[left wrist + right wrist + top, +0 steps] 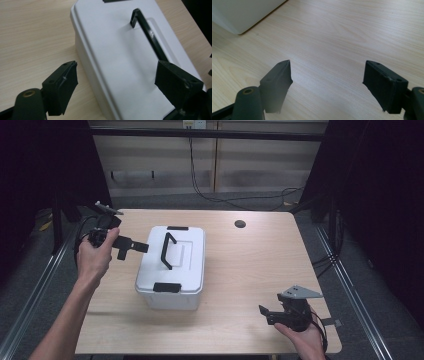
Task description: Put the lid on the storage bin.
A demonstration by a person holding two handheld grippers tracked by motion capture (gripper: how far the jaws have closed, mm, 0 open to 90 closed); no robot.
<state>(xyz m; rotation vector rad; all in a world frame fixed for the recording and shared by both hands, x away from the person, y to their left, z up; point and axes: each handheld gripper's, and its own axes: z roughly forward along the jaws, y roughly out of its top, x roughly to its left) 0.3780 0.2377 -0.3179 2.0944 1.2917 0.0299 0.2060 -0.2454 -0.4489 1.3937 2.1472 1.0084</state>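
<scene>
Closest to the person, near the front right corner of the wooden table [240,270], the right gripper [267,312] sits low in the person's right hand [305,340]. Its claw is wide apart, with nothing in it. In the right gripper view, bare wood lies between its two black jaws, and one corner of the white box [242,13] shows far off at the top left.

A bit farther back, the white box [172,265] stands in the middle of the table. Its lid is on. A black handle [167,251] runs along the top, and a black clip sits at each short end.

On the left side, the left gripper [131,247] is held in the left hand [95,255], right next to the box's top edge. Its claw is wide apart too and holds nothing. In the left gripper view, the box lid and the handle [150,35] lie between its jaws, but they do not touch it.

At the far edge of the table is a small dark round hole [240,224].
</scene>
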